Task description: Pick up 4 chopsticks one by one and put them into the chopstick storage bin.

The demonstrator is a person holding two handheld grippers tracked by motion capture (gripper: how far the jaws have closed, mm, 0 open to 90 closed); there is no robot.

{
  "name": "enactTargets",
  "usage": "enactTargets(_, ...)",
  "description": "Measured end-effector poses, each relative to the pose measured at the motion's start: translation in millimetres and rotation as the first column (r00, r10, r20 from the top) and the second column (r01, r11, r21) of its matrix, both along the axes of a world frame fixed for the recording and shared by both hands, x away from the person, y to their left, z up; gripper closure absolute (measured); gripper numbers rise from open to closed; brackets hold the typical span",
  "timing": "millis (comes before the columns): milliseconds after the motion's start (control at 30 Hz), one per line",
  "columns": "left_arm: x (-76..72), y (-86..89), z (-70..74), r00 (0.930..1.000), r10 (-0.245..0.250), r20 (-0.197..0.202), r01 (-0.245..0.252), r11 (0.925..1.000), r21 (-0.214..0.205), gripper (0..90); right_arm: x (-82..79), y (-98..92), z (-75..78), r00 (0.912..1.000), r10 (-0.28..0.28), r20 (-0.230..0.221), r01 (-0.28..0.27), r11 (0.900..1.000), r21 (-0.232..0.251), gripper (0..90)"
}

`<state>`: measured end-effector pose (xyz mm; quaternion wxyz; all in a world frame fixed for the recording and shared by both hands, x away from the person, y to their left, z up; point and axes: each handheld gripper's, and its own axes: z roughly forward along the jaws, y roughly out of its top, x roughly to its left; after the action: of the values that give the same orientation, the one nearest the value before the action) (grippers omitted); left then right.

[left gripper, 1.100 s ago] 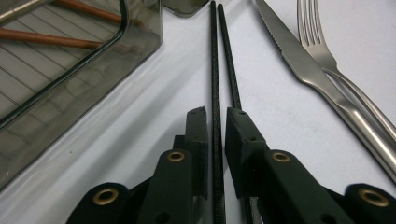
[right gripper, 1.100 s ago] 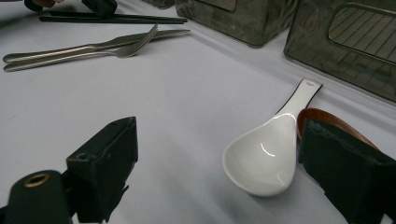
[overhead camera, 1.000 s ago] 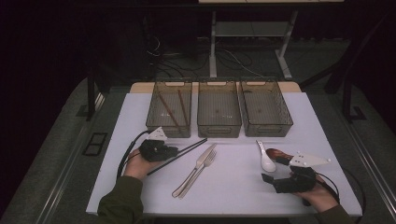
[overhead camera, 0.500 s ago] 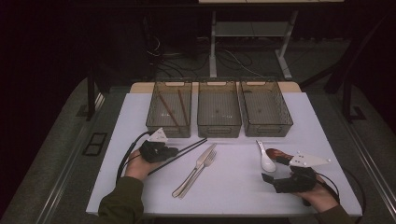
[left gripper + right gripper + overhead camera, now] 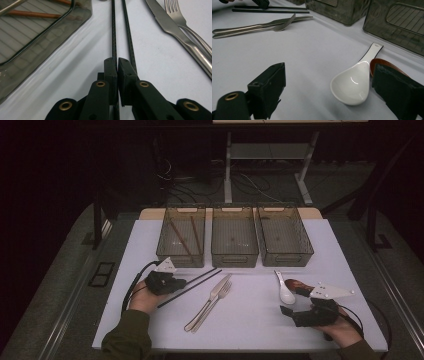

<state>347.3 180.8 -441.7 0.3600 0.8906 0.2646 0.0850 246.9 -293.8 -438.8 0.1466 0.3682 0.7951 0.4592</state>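
While lifting the black chopstick (image 5: 114, 32) now pinched in the left gripper (image 5: 117, 61), just in front and to the left of the middle bin (image 5: 235, 261), hold those jaws squeezed nearly together on it and raise it level, clear of its twin (image 5: 128, 32) lying touching-close beside the same jaws. Steer toward the bin (image 5: 181, 257) left of the middle bin, judging by the brown chopsticks (image 5: 182, 237) already inside. Avoid brushing the knife (image 5: 212, 295) and fork (image 5: 217, 301) lying in front of the middle bin. Leave the right gripper (image 5: 294, 301) at rest, spread wide and gripping nothing, near the white spoon (image 5: 285, 290) to the front right of the middle bin. Count three bins, two black chopsticks, two brown chopsticks, one knife, one fork, one white spoon and one brown spoon (image 5: 296, 285).
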Motion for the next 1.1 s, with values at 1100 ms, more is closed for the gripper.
enactTargets(1100, -14.5, -0.4, 44.6, 1.0000, -0.001, -0.008, 0.000, 0.9971, -0.075, 85.5, -0.3, 0.8, 0.5, 0.9999, 0.011, 0.006, -0.011, 0.9999, -0.001, 12.2)
